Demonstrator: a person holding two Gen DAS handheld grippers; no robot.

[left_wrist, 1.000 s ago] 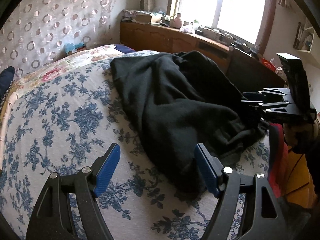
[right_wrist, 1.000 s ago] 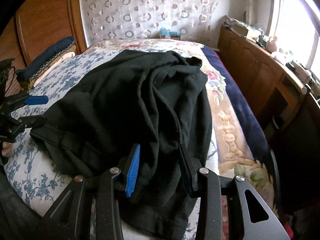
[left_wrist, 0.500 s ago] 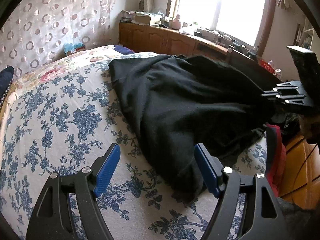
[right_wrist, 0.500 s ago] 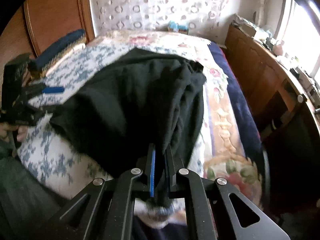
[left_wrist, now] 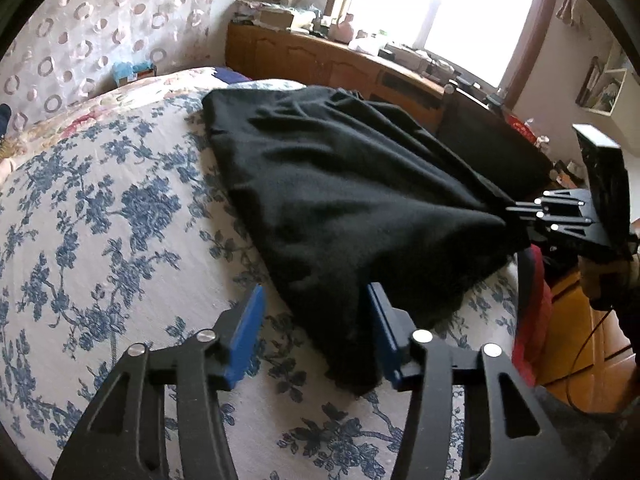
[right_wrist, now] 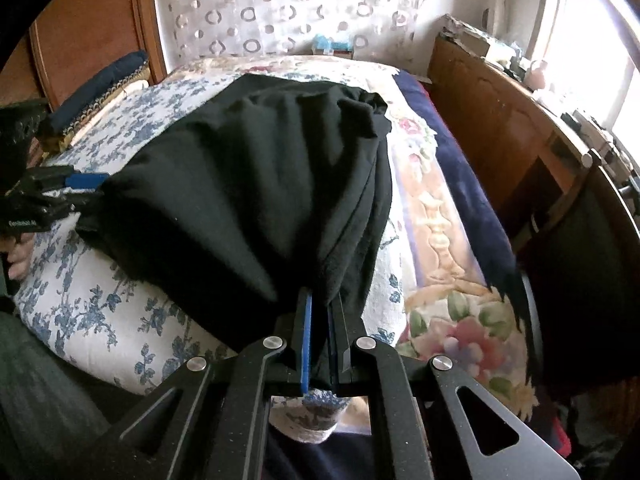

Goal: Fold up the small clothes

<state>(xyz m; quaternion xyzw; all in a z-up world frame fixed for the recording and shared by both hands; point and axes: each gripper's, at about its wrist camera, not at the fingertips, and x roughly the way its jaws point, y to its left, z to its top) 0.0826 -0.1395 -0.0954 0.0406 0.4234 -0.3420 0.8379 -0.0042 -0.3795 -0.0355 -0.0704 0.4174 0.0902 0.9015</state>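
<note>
In the left wrist view, the left gripper [left_wrist: 316,334] sits low over the bed [left_wrist: 100,240], reaching forward almost level with the bedspread. Its blue-padded fingers [left_wrist: 246,334] stand wide apart, one on either side of the near corner of the black garment [left_wrist: 340,196]; the right pad looks to be just against the cloth, but nothing is clamped. The garment lies spread across the blue-flowered bedspread, its far end near the wooden cabinet [left_wrist: 320,60] under the window. At the right of this view the right gripper [left_wrist: 520,210] comes in sideways, raised above the bed edge, with the cloth drawn up taut to its tips.

In the right wrist view, the right gripper [right_wrist: 320,340] points along the bed toward the curtain [right_wrist: 280,4]. Its fingers [right_wrist: 306,344] are pressed nearly together, pinching a gathered edge of the black garment [right_wrist: 260,184], which fans out from the grip in stretched folds over the bed [right_wrist: 96,304]. At the left edge the left gripper [right_wrist: 80,190] reaches in level at the garment's other corner, a hand [right_wrist: 18,256] partly visible beneath it.
</note>
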